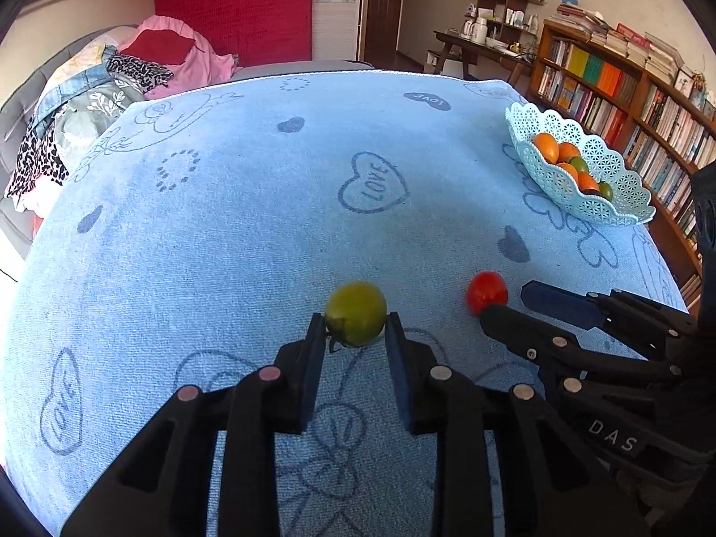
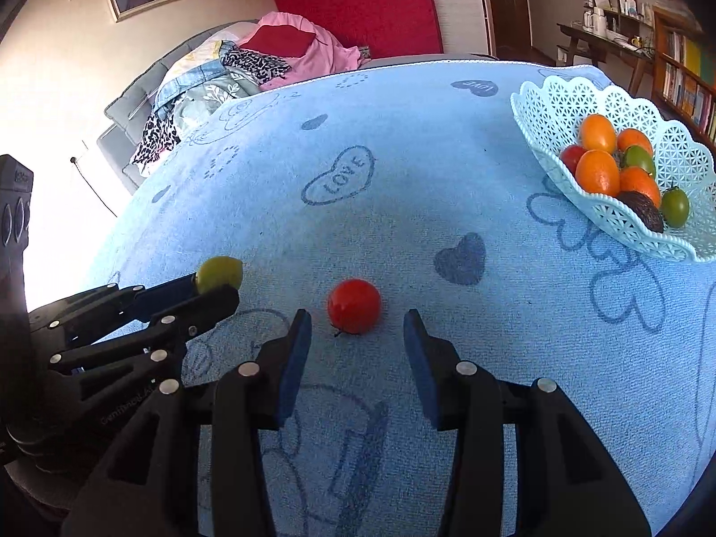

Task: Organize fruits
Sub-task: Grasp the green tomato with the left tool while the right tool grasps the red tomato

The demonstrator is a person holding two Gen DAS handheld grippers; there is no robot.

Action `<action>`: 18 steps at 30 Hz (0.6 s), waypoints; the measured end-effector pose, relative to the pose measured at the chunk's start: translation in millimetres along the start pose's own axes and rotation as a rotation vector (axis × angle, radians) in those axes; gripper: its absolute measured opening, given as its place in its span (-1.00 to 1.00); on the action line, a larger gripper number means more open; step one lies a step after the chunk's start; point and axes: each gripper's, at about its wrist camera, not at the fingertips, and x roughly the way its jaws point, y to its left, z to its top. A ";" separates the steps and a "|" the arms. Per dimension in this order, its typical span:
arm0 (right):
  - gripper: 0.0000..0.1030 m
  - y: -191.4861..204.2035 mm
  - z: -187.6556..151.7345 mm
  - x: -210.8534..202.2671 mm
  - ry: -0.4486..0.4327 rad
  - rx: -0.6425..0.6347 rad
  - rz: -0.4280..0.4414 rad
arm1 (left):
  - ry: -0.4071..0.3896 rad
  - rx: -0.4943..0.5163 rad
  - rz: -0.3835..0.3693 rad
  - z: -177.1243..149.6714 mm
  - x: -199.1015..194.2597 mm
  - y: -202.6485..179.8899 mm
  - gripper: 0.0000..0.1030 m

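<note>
Fruit lay in two places on the blue towel (image 1: 223, 223) that covered the table: most of it in the white lattice basket (image 2: 577, 103) at the far right corner, two pieces loose near the front edge. The left claw (image 1: 355, 326) was clamped on the green tomato (image 1: 355, 318), one dark pad pressed against each side of it, with the fruit sitting at the very tips of the fingers just over the cloth. Seen from the right wrist, that same green tomato (image 2: 219, 274) showed pinched at the end of the left claw (image 2: 215, 286), off to the left of the view.

The right claw (image 2: 357, 331) stood apart, its jaws spread wide with the red tomato (image 2: 353, 306) lying on the towel just beyond and between the fingertips, touched by neither pad. From the left wrist the red tomato (image 1: 487, 293) sat just right of the green one, with the right claw (image 1: 505, 300) reaching in from the right side, one finger close under the fruit and the other above it.

In the basket were several orange fruits (image 2: 597, 172), a red one, two green tomatoes (image 2: 675, 206) and one dark wrinkled fruit (image 2: 644, 210) near the front rim. A dark blue heart print (image 2: 461, 259) marked the towel between the red tomato and the basket.
</note>
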 end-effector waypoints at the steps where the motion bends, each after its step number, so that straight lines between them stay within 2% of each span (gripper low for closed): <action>1: -0.13 1.2 1.1 2.1 0.001 -0.002 0.001 | 0.001 -0.003 0.001 -0.2 0.3 1.2 -0.46; 8: -0.17 6.8 4.3 12.6 0.006 -0.020 -0.012 | 0.000 -0.019 0.008 -0.7 1.4 6.3 -0.46; 13: -0.46 8.1 3.8 18.1 0.011 -0.038 -0.035 | 0.007 -0.026 0.010 -1.2 4.1 7.5 -0.46; 18: -0.47 7.6 3.3 16.1 0.002 -0.038 -0.038 | 0.011 -0.026 0.010 -1.0 5.7 5.5 -0.46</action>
